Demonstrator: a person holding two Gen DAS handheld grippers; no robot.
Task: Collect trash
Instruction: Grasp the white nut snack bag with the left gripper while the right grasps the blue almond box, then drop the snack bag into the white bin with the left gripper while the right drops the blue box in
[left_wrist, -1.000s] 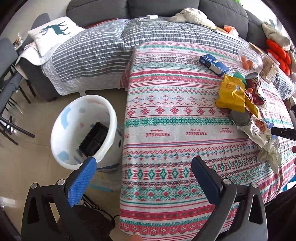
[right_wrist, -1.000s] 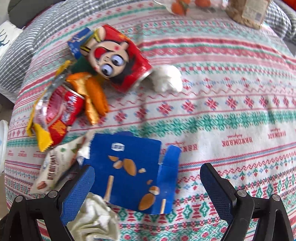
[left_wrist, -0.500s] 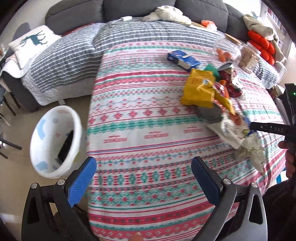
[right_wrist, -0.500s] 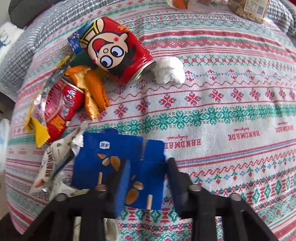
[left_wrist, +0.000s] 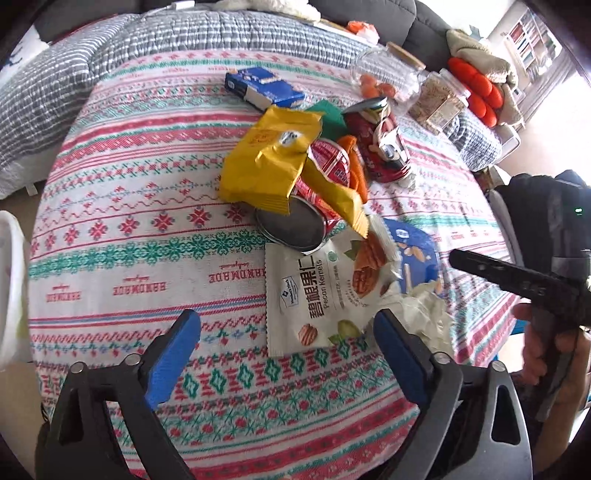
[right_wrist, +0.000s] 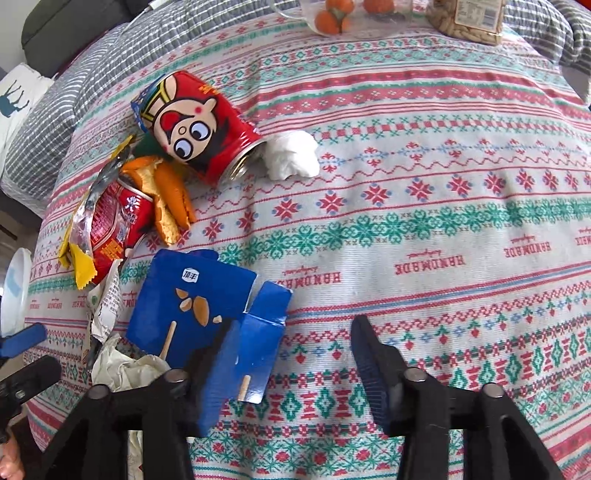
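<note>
Trash pickup under way on the cloth-covered bench.

Left hand-held gripper hangs with fingers wide apart just before the white pecan-kernel snack packet, gripping nothing. Right hand-held gripper also stands spread, its left finger over the flap of the flattened blue cardboard snack box, not clamped. Both pieces lie at the near end of the litter pile, beside a red cartoon can. Next, I judge, each must close on its piece and lift.
</note>
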